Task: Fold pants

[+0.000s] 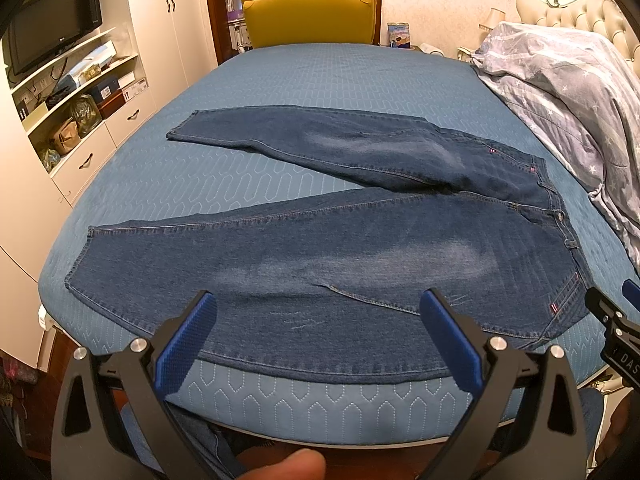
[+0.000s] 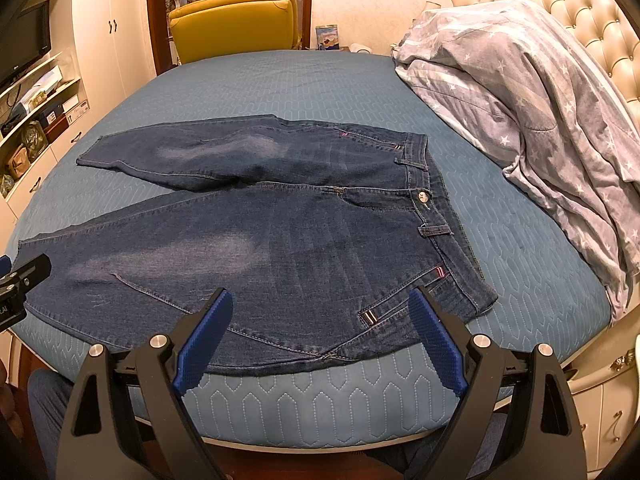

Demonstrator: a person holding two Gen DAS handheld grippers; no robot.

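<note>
1. Denim pants [image 1: 320, 264] lie flat, front side up, on a bed covered with a blue quilted bedspread [image 1: 320, 80]. The waistband [image 2: 436, 200] is at the right; both legs run out to the left.
2. Leg layout: the near leg [image 1: 240, 264] lies along the near edge of the bed, with its hem at the left. The far leg [image 1: 312, 144] angles away toward the far left, so the two legs form an open V with bare bedspread between them.
3. Left tongs [image 1: 320, 304]: the blue-padded jaws stand wide apart, holding nothing. They sit at the near edge of the bed, with the tips over the thigh-to-knee area of the near leg. Whether the tips touch the denim cannot be told.
4. Right tongs [image 2: 320, 300]: the jaws stand wide apart, holding nothing. The tips sit over the near hip and pocket area, just left of the waistband's near corner [image 2: 484, 300].
5. Relative position: the two tongs are side by side along the near edge of the pants, left tongs toward the legs, right tongs toward the waist. Each shows at the edge of the other's view.
6. Surroundings: a grey star-print duvet [image 2: 520, 92] is bunched at the right against a tufted headboard [image 2: 592, 20], apart from the pants. A yellow chair [image 1: 310, 14] stands beyond the far edge of the bed.
</note>
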